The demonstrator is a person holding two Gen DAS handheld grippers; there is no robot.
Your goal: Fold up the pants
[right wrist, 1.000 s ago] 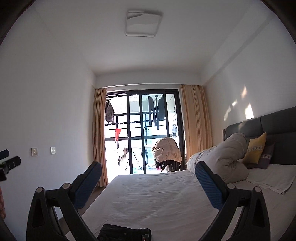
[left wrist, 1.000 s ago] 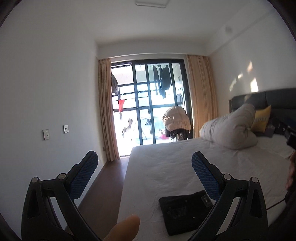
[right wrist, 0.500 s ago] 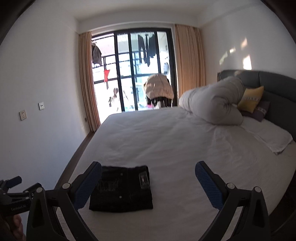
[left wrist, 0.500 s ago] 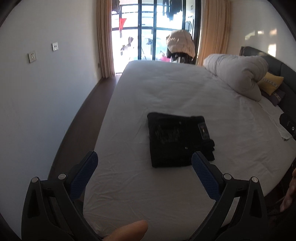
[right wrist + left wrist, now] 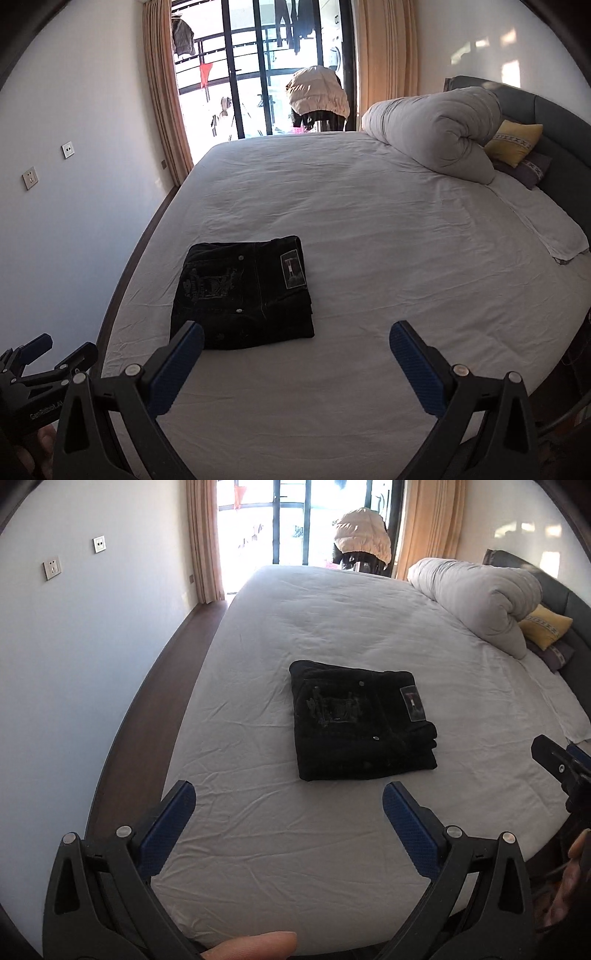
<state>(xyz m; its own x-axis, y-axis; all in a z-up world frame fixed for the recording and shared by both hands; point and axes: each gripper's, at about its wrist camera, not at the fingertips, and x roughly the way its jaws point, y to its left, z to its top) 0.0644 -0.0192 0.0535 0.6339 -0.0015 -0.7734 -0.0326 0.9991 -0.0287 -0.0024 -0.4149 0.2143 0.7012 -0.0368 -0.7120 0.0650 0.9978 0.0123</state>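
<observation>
Both views have tilted down from window and ceiling to the bed (image 5: 258, 849). Pants (image 5: 360, 723): black, folded into a rectangle, on the white sheet, at 12 o'clock of the left tongs (image 5: 288, 805), 11 o'clock of the right tongs (image 5: 295, 341). Both tongs: spread wide, empty, above the bed. Rolled duvet (image 5: 432, 136): 1 o'clock.

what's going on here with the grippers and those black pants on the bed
A person holds a two-finger gripper in each hand over a bed. The black pants lie on the white sheet already folded into a compact rectangle. The left gripper and the right gripper are both open, empty, and touching nothing.
</observation>
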